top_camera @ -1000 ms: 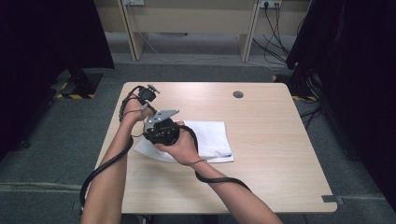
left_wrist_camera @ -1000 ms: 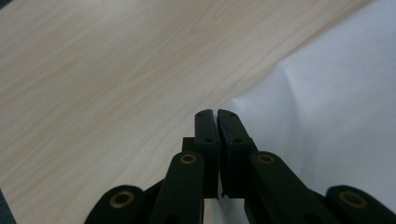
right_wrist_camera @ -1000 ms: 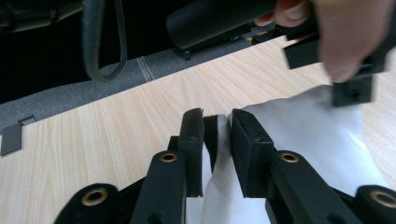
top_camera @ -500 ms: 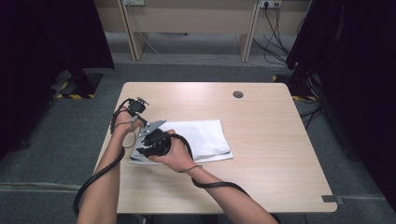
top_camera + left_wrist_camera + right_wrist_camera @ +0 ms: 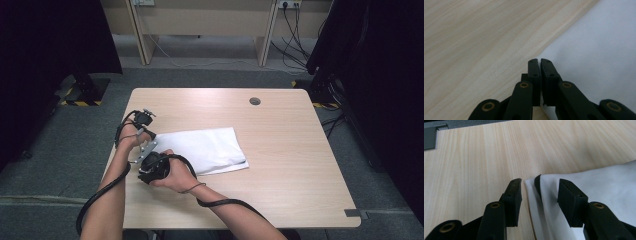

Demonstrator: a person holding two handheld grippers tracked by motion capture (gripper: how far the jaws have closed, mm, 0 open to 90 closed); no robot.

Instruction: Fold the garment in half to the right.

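Observation:
A white cloth [image 5: 207, 149] lies folded flat on the left half of the wooden table [image 5: 285, 150]. My left gripper [image 5: 148, 133] is at the cloth's far left corner. In the left gripper view its jaws [image 5: 539, 61] stand shut, with the cloth's corner [image 5: 599, 50] right at the tips; whether they pinch it I cannot tell. My right gripper [image 5: 145, 161] is at the near left corner. Its jaws [image 5: 540, 182] have just been opening and stand open astride the layered corner of the cloth [image 5: 599, 185], with the pads off it.
A round dark cable port [image 5: 255, 101] sits in the table near its far edge. The table's left edge [image 5: 112, 160] runs close beside both hands. A cable [image 5: 220, 202] trails from the right gripper across the near part of the table.
Both hands have moved down and toward the near left, to the cloth's left edge. The cloth's left end now lies flat on the table.

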